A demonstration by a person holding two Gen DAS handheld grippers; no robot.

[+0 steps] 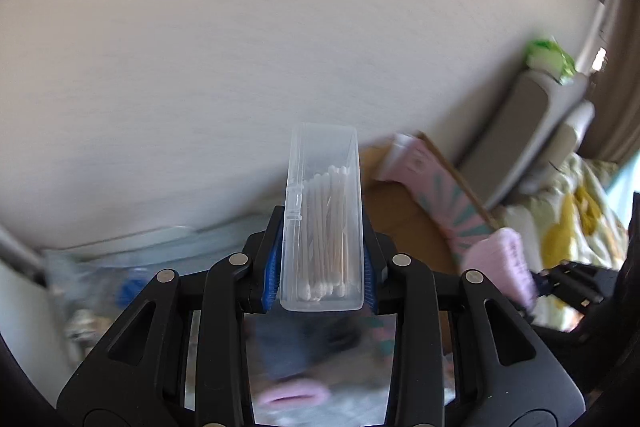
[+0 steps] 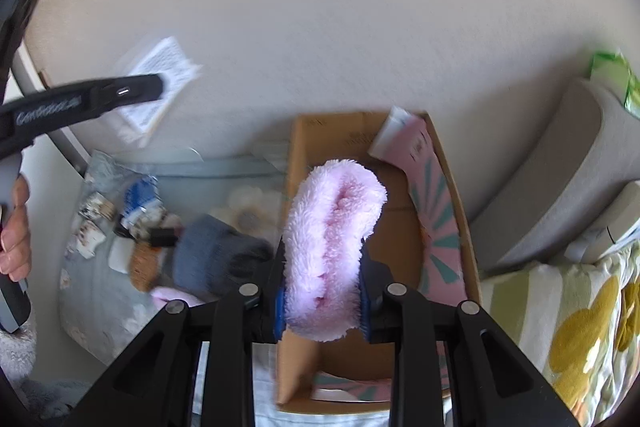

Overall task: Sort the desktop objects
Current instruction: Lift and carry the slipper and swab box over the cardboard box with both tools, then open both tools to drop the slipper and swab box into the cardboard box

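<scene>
Left tool (image 1: 322, 259): blue pads pressed on a clear plastic case of cotton swabs (image 1: 323, 219), held lengthwise and lifted clear of the surface below; jaws narrow, closed to the width of the case.

Right tool (image 2: 323, 287): clamped fully on a fluffy pink sock (image 2: 332, 251), which stands up between the pads and flops over at its tip.

Cardboard box (image 2: 456, 211): open, directly beyond and beneath the right tool; a pink patterned package (image 2: 434, 227) leans on its far wall.

Unsorted remainder: grey knitted sock (image 2: 216, 259), small packets and a blue-and-white pouch (image 2: 140, 203), left of the right tool on a pale cloth surface.

Step in hand, as judged: both items lifted and in carry toward their sorting places.

Next move: bring the pink sock over the box opening and release it; the case's destination cannot be told.
</scene>
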